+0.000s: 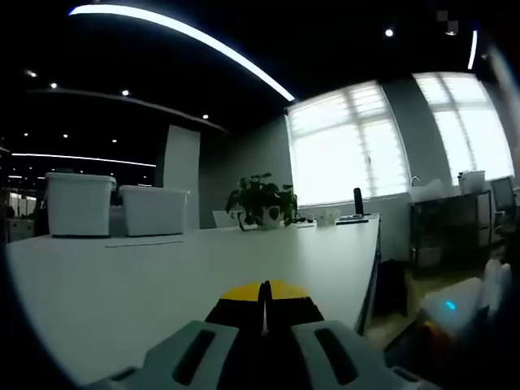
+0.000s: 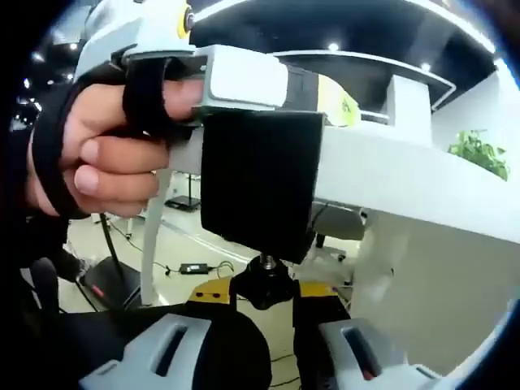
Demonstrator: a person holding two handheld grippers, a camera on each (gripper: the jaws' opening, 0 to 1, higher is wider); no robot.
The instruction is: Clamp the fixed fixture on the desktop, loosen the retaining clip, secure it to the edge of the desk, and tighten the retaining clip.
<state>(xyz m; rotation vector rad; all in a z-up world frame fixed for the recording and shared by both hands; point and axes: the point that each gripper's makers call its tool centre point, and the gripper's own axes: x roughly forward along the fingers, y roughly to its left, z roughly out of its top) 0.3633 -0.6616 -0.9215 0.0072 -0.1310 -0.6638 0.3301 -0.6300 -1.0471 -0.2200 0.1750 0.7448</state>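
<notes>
Left gripper fingers closed, holding the clamp. Right gripper seems pinched on the knob; turn it squarely.

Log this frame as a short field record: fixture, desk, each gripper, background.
fixture: black clamp on the desk edge
retaining clip: black knob under the clamp
right gripper: jaws around the knob
left gripper: jaws together, over the desktop
hand: holds the left gripper
background: plant, two white bins
</notes>
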